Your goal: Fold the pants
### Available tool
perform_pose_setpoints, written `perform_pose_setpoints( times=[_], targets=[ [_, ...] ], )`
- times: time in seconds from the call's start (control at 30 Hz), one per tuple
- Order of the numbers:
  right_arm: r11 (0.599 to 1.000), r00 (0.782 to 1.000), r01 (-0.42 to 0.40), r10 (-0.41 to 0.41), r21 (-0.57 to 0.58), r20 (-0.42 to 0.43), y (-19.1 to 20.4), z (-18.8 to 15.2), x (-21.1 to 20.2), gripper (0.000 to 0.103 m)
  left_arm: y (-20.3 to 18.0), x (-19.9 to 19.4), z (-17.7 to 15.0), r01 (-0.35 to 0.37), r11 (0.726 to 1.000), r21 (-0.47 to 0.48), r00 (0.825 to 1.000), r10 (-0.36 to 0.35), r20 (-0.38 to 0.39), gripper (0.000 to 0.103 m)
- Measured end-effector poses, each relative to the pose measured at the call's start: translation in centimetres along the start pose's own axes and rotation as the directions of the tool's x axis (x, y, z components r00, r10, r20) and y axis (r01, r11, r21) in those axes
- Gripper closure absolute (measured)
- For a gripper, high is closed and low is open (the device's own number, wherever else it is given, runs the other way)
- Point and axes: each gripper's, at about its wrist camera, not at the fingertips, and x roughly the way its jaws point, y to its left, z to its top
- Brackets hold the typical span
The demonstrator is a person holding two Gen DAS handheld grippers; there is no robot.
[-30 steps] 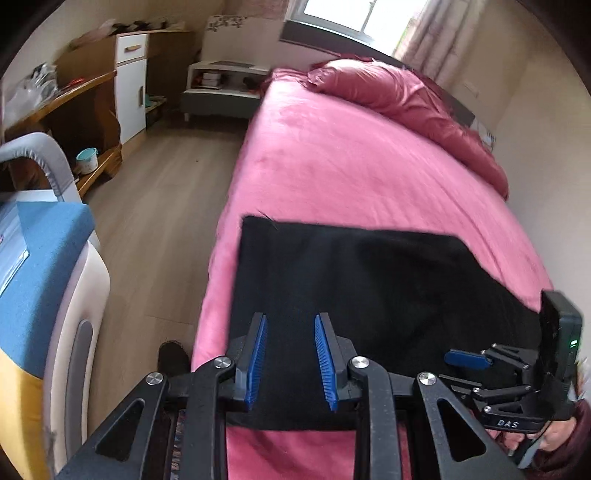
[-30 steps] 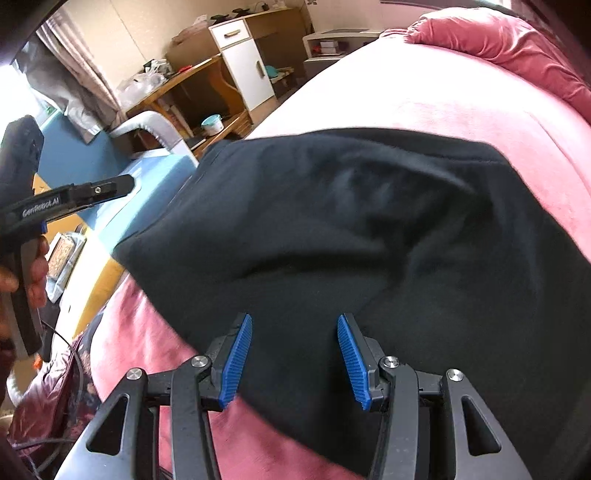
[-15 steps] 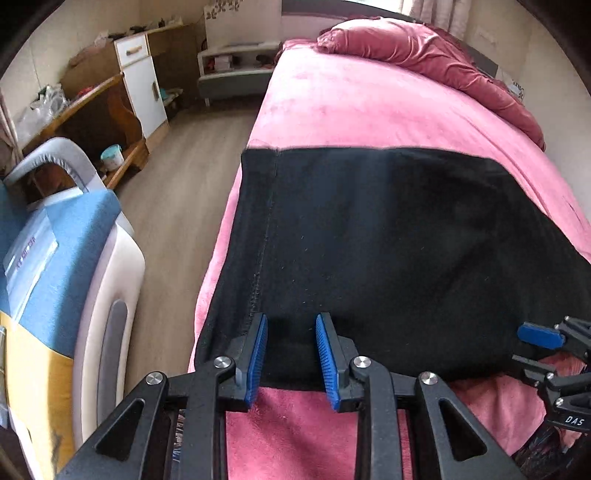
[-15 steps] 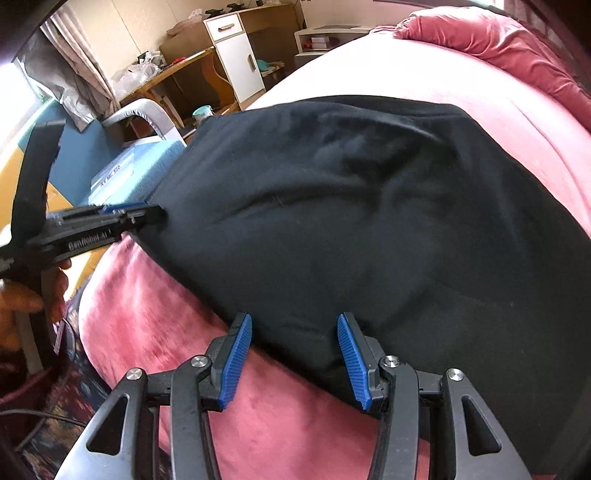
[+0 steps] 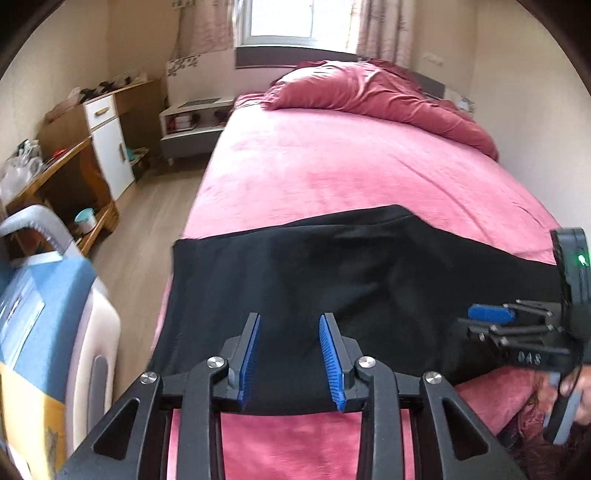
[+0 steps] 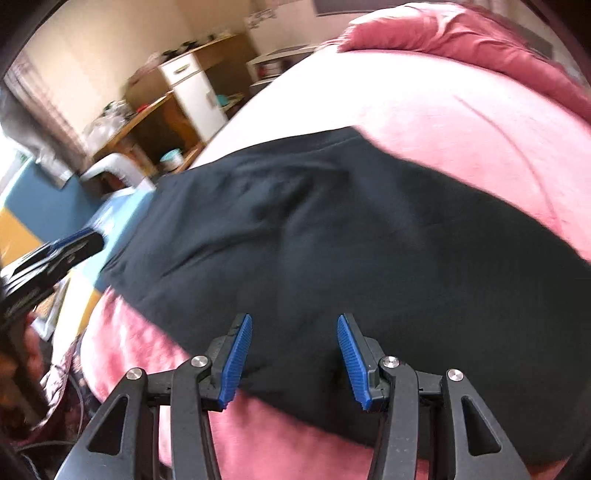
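While both show pants, only left shows window.

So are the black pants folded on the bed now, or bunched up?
Folded, it seems: the black pants lie as one flat panel with straight edges across the pink bed, only lightly rippled. How many layers, cannot tell.

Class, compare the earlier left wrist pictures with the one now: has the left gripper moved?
Yes. The left gripper has pulled back toward the foot of the bed: the window is back in view. Its jaws, just opening, hold nothing above the black pants.
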Motion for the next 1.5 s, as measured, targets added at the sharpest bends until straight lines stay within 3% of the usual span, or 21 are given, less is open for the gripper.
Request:
perform_pose_setpoints(
  times=[0.23,0.37,0.5,0.6,0.8,0.9,1.13,1.3,1.37,1.5],
  targets=[
    [0.976,0.997,0.077,-0.081,0.205,0.014,-8.6,-1.4,-4.1,0.054,-3.4,1.4,0.5,0.061,0.996,0.063,0.998,-0.06,-0.025,0.069],
    [0.914,0.991,0.114,-0.132,0.389,0.02,-15.4,-4.6,-7.7,0.054,-5.3,2.9,0.4,0.097,0.991,0.094,0.994,-0.091,-0.063,0.069],
    [0.795,0.984,0.1,-0.168,0.598,0.058,-22.0,-9.1,-11.8,0.054,-6.5,5.0,-0.3,0.126,0.987,0.099,0.986,-0.114,-0.12,0.068],
    [0.652,0.973,0.028,-0.192,0.758,0.129,-26.6,-13.3,-14.9,0.054,-6.9,6.3,-1.1,0.139,0.986,0.087,0.979,-0.124,-0.161,0.067],
    [0.427,0.933,-0.092,-0.28,0.899,0.228,-32.1,-19.1,-18.9,0.052,-6.6,8.0,-2.4,0.158,0.986,0.057,0.964,-0.141,-0.225,0.063],
    [0.367,0.918,-0.126,-0.308,0.922,0.248,-33.0,-20.3,-19.5,0.051,-6.4,8.1,-2.7,0.158,0.987,0.044,0.964,-0.144,-0.225,0.062],
    [0.257,0.887,-0.202,-0.361,0.945,0.288,-36.9,-23.0,-20.6,0.052,-6.7,7.8,-3.1,0.151,0.987,0.049,0.964,-0.137,-0.227,0.062],
    [0.218,0.867,-0.272,-0.367,0.937,0.337,-38.9,-23.6,-20.1,0.054,-6.6,7.6,-3.2,0.158,0.987,0.031,0.96,-0.146,-0.237,0.061],
    [0.201,0.857,-0.29,-0.381,0.936,0.348,-39.4,-23.7,-20.0,0.06,-6.3,7.6,-3.3,0.155,0.987,0.04,0.96,-0.141,-0.242,0.061],
    [0.191,0.845,-0.312,-0.391,0.931,0.364,-41.1,-23.0,-19.7,0.061,-6.2,7.7,-3.2,0.146,0.988,0.042,0.959,-0.131,-0.25,0.061]
  ],
)
